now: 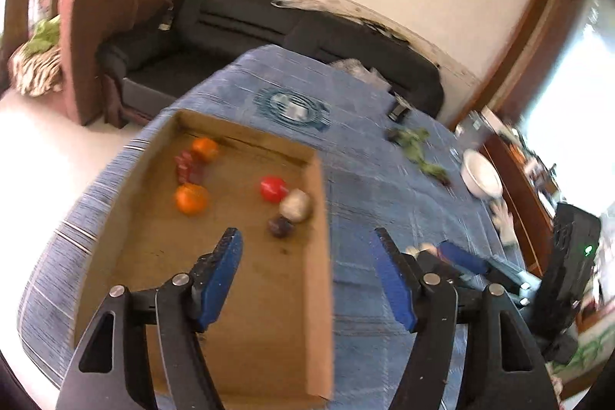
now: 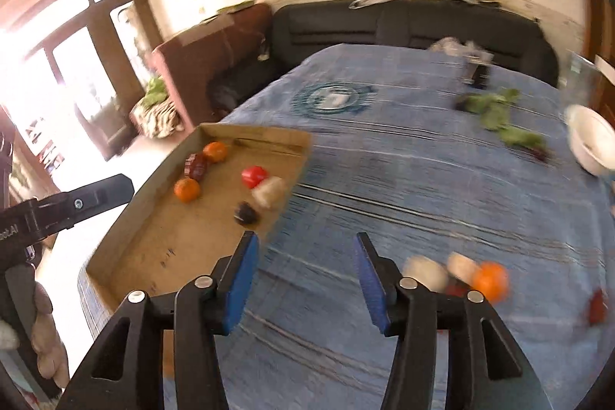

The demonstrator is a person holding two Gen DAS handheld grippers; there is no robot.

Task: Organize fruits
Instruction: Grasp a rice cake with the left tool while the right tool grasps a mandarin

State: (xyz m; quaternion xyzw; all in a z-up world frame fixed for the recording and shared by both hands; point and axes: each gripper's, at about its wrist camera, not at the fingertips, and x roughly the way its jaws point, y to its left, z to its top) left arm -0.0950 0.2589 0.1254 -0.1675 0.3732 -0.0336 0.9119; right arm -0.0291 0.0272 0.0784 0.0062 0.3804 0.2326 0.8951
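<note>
A shallow cardboard box (image 1: 321,256) lies on the blue cloth. It holds two oranges (image 1: 191,199), dark red pieces (image 1: 188,166), a red fruit (image 1: 273,188), a pale fruit (image 1: 295,204) and a dark one (image 1: 280,226). My left gripper (image 1: 304,233) hovers open over the box's near right side, with nothing between its pads. My right gripper (image 2: 305,237) is open and empty above the cloth, just right of the box (image 2: 246,133). Loose on the cloth to its right are an orange (image 2: 490,281), two pale fruits (image 2: 424,271) and a red piece (image 2: 597,306).
Leafy greens (image 2: 499,118), a white bowl (image 2: 590,141) and a small dark object (image 2: 478,73) sit at the table's far right. A dark sofa (image 1: 250,22) stands behind the table. The table edge drops to a pale floor left of the box.
</note>
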